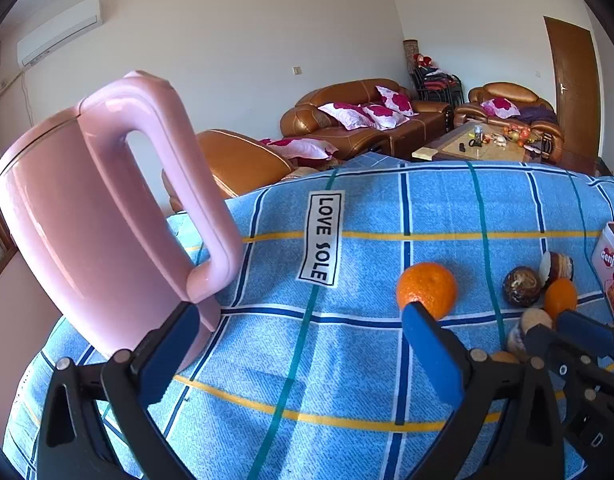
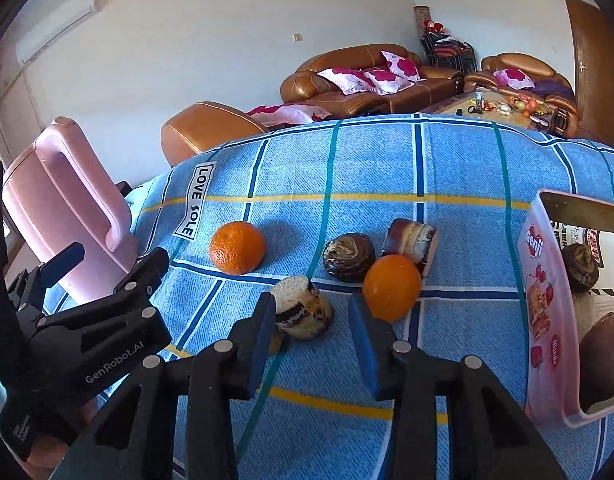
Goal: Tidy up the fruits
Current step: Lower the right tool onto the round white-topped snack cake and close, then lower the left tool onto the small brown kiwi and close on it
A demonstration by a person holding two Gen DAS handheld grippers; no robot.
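We are holding the left gripper (image 1: 303, 344) over the blue checked cloth (image 1: 347, 360) with its blue-padded fingers (image 1: 431, 352) spread wide and nothing lying between them. A tall pink plastic kettle (image 1: 87, 220) is standing just beside its left finger, and a round dimpled orange (image 1: 427, 290) is sitting on the cloth just past the tip of its right finger.

We are pointing the right gripper (image 2: 313, 320) down at a group of food in the middle of the cloth. Its fingers are standing only partly apart. A cut piece of pale sponge roll with dark filling (image 2: 303, 312) is lying just ahead of the left finger; whether the pad is touching it we cannot tell. A second, smoother orange (image 2: 391, 287) is sitting just beyond the right finger's tip. Behind them a dark chocolate swirl bun (image 2: 349, 257) and a striped brown cake slice (image 2: 411, 241) are resting close together, the slice touching the smooth orange.

At the right edge a pink rectangular tin box printed with sweets (image 2: 541, 304) is standing open, with dark round pastries (image 2: 581, 266) inside it.
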